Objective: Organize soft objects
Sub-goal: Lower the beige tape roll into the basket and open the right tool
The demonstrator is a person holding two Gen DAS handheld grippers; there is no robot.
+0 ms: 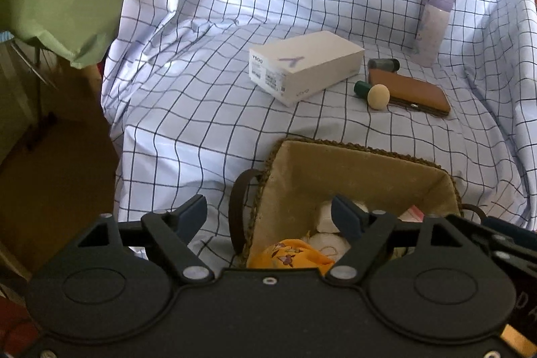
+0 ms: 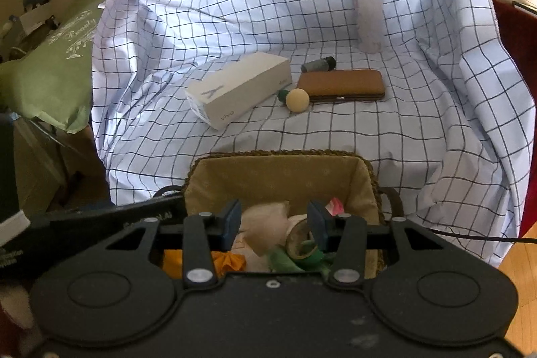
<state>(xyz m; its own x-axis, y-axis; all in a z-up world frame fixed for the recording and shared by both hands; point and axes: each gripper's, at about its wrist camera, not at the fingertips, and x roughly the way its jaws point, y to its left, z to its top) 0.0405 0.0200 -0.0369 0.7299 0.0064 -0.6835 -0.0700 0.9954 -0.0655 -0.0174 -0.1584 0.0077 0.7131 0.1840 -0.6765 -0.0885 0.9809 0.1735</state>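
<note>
Both grippers hang over the basket [image 2: 365,176] at the near edge of the checked sheet [image 1: 208,136]. Left gripper [image 1: 268,217]: jaws apart, nothing between them, above an orange cloth [image 1: 292,254] and white soft pieces [image 1: 327,217] lying inside. Right gripper [image 2: 274,223]: jaws drawn in, with a tape roll [image 2: 298,237] and green cloth [image 2: 288,260] between them; whether the pads press on these I cannot tell. Farther back mid-sheet lie a white box [image 1: 305,66], a brown case [image 1: 412,89], a sponge [image 1: 378,95]; a bottle [image 1: 433,22] stands towards the far right corner.
</note>
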